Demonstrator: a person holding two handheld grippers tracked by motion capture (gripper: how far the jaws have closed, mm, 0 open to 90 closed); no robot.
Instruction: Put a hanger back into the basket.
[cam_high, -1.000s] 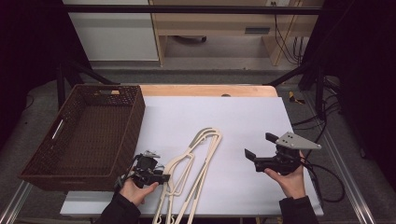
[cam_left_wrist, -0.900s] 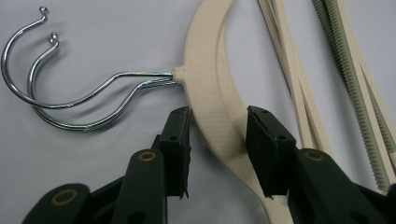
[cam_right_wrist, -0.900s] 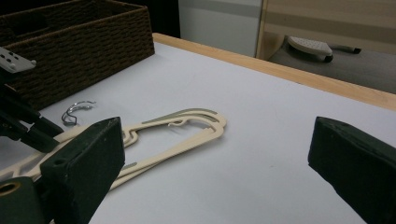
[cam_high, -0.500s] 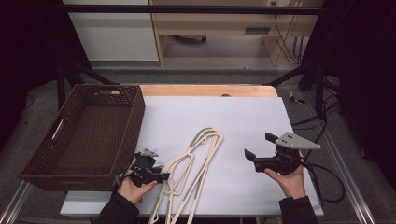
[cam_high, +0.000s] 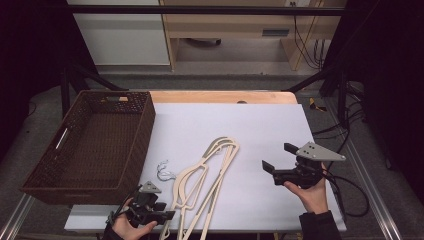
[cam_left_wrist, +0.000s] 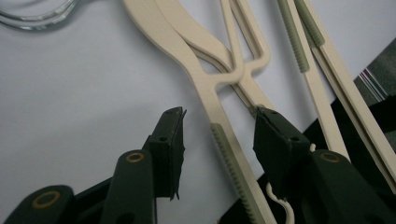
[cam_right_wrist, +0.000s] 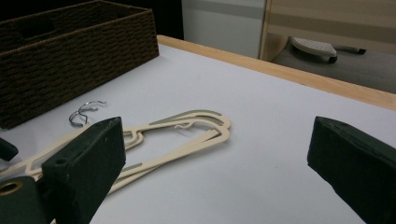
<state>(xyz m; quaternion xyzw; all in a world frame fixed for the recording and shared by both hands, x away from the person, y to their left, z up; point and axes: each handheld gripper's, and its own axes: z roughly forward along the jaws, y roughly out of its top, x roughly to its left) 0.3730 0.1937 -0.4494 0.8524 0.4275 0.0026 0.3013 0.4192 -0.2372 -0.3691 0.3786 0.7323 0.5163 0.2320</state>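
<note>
Now the left gripper has slid along the near table edge toward the cream hangers, and its jaws have just been opening. In the left gripper view the two black pads stand apart with a ribbed shoulder arm of a hanger running up between them; neither pad presses on it, so the gripper is open around the arm rather than gripping it. I take this as lining up for a grasp: the next thing needed is to close on that arm, and the likely place for the hangers is the wicker basket, which sits just beyond and to the outer side of the left gripper.

The right gripper hangs over the bare white mat, well to the right of the hangers, held in the person's right hand. Its jaws are spread wide with nothing between them; in its own view the hangers lie ahead and left of its near jaw.

Counts: two grippers, one basket, one mat. The hangers overlap so closely that I can only say there seem to be two, perhaps three, stacked together; two metal hooks show side by side just ahead of the left gripper, close to the basket wall, which supports at least two. The basket looks empty.
</note>
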